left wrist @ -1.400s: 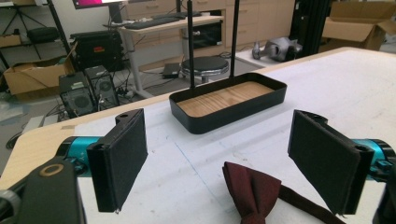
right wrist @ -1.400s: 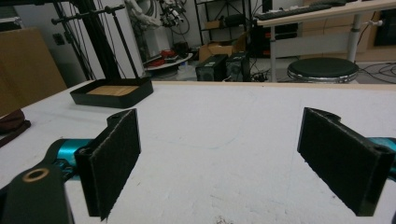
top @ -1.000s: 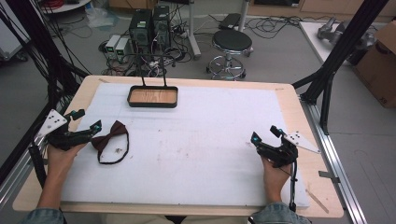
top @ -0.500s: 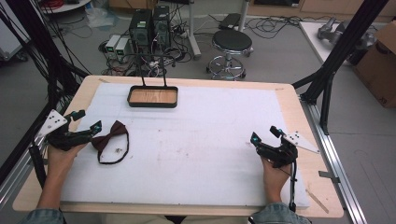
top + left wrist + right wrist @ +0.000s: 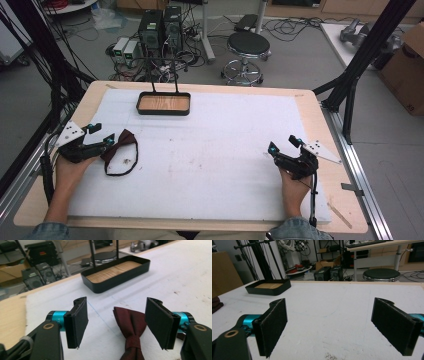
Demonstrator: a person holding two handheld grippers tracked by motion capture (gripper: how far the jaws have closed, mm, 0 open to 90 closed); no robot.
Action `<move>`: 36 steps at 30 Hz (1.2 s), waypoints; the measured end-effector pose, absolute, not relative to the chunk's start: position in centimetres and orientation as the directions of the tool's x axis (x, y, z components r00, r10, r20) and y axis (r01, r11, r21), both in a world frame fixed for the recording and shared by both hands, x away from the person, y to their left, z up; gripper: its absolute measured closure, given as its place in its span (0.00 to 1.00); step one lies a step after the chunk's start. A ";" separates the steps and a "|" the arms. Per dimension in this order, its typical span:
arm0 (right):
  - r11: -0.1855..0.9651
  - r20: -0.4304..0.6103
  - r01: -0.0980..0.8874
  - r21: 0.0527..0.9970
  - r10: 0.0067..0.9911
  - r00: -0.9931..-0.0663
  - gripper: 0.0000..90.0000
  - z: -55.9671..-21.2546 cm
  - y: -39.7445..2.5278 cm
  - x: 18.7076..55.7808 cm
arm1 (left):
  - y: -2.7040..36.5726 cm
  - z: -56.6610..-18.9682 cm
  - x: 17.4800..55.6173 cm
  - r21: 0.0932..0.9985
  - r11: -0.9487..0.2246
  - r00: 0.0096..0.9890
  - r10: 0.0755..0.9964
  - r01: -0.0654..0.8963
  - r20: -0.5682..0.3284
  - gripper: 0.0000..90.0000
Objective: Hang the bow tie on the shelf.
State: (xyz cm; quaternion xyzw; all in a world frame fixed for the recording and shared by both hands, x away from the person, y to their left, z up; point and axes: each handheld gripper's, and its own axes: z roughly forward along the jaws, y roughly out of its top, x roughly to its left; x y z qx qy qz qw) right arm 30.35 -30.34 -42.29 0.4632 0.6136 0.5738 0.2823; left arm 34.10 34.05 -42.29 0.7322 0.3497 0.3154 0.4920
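L gripper [image 5: 117,322] spread over bow tie [image 5: 131,327] (high view shows its strap); R gripper [image 5: 337,327] spread.

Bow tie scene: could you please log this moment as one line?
left claw: open, around bow tie | right claw: open, idle | tray: far edge

light: bright, even, overhead | shadows: faint, soft | glare: none | focus: near tongs slightly soft | edges: mild distortion

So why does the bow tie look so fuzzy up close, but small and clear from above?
In the left gripper view the bow tie lies very near the lens, so its folds look soft and big; in the high view it is small, evenly lit, with hardly any shadow on the white mat.
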 end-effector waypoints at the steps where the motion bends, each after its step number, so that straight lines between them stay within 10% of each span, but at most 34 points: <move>1: -0.087 0.185 0.245 0.966 0.893 -0.411 0.14 -42.3 -30.3 30.3 | 33.8 -42.5 34.3 0.931 -0.293 0.570 0.812 0.219 0.121 0.43; 36: -0.087 0.188 0.252 0.964 0.893 -0.410 0.14 -42.4 -30.3 30.5 | 32.3 -43.4 34.8 0.839 -0.460 0.646 0.741 0.289 0.184 0.85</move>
